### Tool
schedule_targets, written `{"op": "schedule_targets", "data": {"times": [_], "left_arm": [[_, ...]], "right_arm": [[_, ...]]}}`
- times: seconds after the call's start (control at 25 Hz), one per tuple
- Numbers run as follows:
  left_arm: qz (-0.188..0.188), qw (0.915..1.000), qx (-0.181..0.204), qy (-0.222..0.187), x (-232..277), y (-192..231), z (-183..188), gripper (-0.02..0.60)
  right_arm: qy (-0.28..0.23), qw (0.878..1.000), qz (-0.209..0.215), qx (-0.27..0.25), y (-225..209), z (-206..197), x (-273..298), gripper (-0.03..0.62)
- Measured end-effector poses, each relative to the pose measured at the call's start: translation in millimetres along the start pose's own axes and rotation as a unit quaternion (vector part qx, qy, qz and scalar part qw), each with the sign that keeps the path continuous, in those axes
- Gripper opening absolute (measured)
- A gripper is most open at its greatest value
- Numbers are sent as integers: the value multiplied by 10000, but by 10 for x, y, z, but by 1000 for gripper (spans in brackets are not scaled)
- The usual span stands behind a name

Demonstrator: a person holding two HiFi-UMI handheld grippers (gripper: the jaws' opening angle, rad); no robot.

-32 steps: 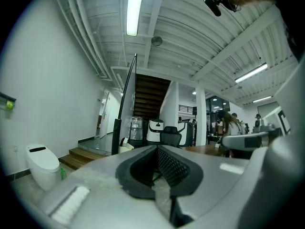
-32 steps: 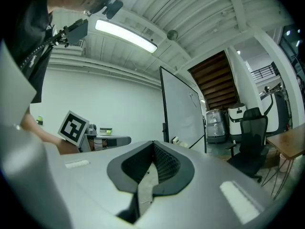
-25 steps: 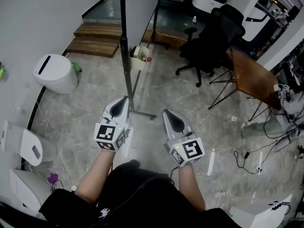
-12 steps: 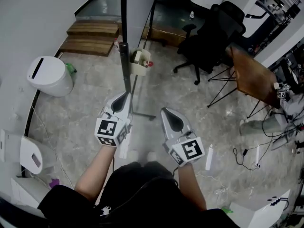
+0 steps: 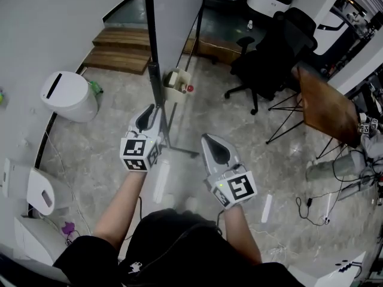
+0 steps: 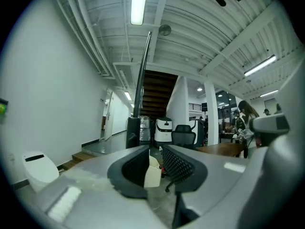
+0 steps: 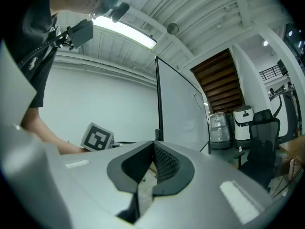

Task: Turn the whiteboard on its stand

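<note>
The left gripper (image 5: 148, 117) has advanced to just beside the stand post (image 5: 156, 85) of the whiteboard (image 5: 173, 17), upper centre. Its jaws are slightly apart and empty. The right gripper (image 5: 216, 148) trails at lower centre, jaws closed on nothing. Turning appears not yet begun.

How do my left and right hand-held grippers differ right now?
The left hand-held gripper has its jaws apart, while the right hand-held gripper has its jaws meeting at the tips. The left one is farther forward, close by the whiteboard stand's post; the right one sits farther back and off to the side of it. Both hold nothing.
</note>
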State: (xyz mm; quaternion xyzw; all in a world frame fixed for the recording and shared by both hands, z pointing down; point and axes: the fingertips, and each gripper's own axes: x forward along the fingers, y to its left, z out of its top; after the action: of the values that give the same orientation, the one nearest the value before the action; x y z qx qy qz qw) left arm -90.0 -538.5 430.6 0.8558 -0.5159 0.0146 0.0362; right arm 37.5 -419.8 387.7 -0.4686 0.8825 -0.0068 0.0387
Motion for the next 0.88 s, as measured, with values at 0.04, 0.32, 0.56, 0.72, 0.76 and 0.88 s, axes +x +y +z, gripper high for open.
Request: {"op": "schedule_targets", "data": {"times": [0.04,0.32,0.56,0.72,0.76,0.88], "left_arm": [[90,9999,42,-10,81,73,22,97],[458,9986,261,101,665,461,121,316],[589,9976,291,223,1038,719,32,339],[596,9978,219,173,1188,794,54,334],[590,9979,206,161,1219,800,58,334],[586,9980,199,139,1305,818,40,287]], "right_arm": [[-16,10000,35,-2,-10,7,29,5],[-7,9998,167,49,-102,58,331,6],[96,9997,223,-33,-155,45,518,6],[99,9998,166,14,-222,36,580,6],[117,9998,157,20,-231,25,594,5],[218,9996,157,7,-229,-26,631,6]]}}
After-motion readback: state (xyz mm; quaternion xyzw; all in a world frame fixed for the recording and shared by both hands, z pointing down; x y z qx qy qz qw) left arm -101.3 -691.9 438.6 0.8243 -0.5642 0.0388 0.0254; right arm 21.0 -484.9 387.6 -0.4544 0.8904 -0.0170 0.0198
